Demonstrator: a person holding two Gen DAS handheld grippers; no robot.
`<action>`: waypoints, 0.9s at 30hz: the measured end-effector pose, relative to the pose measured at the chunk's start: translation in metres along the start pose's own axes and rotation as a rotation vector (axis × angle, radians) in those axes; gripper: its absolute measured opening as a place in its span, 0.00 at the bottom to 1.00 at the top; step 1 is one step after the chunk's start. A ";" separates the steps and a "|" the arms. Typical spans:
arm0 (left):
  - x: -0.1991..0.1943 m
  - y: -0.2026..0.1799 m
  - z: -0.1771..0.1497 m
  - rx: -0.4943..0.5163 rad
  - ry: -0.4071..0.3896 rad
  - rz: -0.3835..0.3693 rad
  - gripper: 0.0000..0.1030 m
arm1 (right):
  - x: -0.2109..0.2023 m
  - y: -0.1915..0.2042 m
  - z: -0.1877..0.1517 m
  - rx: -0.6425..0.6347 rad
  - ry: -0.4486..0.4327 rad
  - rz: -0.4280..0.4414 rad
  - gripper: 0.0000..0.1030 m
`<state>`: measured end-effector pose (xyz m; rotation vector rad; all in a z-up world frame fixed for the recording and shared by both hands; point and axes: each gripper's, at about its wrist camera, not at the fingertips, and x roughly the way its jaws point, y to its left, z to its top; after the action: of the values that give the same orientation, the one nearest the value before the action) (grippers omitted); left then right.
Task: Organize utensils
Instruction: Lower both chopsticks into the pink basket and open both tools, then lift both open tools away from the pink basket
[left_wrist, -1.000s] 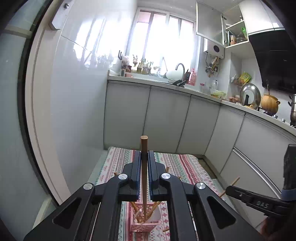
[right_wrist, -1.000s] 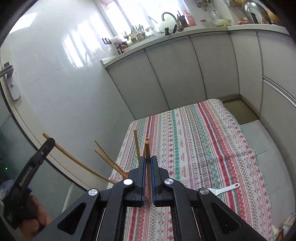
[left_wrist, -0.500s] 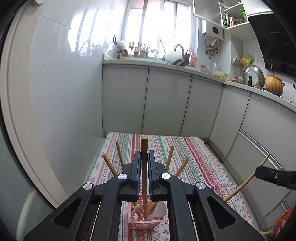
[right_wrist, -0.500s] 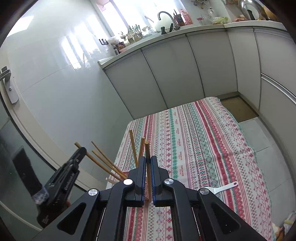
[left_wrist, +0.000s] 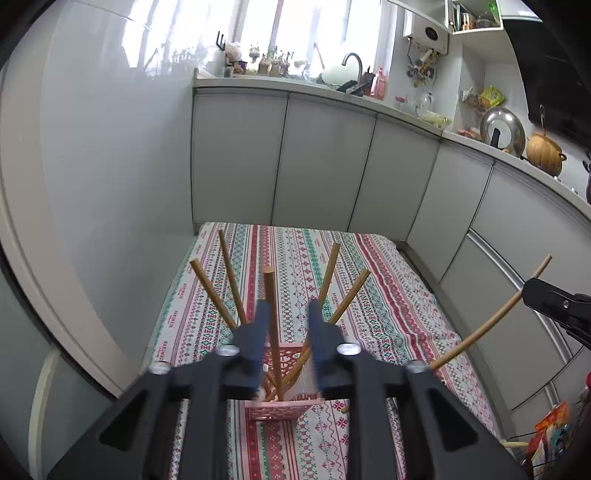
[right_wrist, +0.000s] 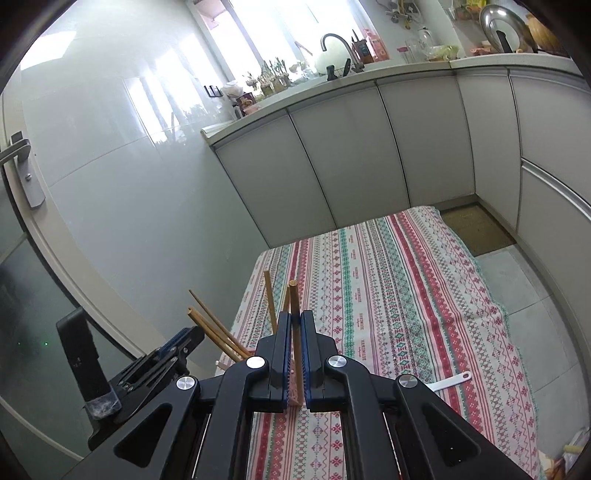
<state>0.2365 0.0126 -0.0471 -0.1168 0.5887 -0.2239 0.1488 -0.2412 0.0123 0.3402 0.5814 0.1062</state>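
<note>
In the left wrist view, the left gripper (left_wrist: 284, 314) had just been opening its fingers, and they stood apart, released. Between them, but not pressed, a thin round wooden chopstick (left_wrist: 272, 325) stood nearly upright in the small pink plastic lattice basket (left_wrist: 284, 408) at 6 o'clock on the striped patterned cloth (left_wrist: 388, 314). Four more wooden sticks (left_wrist: 210, 291) leaned out of this basket like a fan. At 3 o'clock the right gripper (left_wrist: 535, 291) held another long wooden chopstick (left_wrist: 491, 321) at a slant.

In the right wrist view, the right gripper's fingers were clenched on that chopstick near its upper part. Such a stick is probably light, stiff and smooth, so it could swing in the grip; I would take it near the middle. A white plastic spoon (right_wrist: 448, 382) lay on the cloth at 4 o'clock, outside the basket.
</note>
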 end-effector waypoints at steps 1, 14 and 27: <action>-0.007 0.003 0.000 -0.012 -0.004 -0.002 0.50 | -0.002 0.002 0.001 -0.002 -0.007 0.004 0.05; -0.038 0.046 -0.023 -0.143 0.152 0.115 0.61 | -0.013 0.046 0.022 -0.076 -0.132 0.035 0.05; -0.019 0.070 -0.038 -0.164 0.264 0.144 0.61 | 0.042 0.091 0.013 -0.215 -0.145 0.011 0.05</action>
<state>0.2122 0.0837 -0.0809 -0.2046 0.8754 -0.0503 0.1906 -0.1517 0.0316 0.1411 0.4196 0.1521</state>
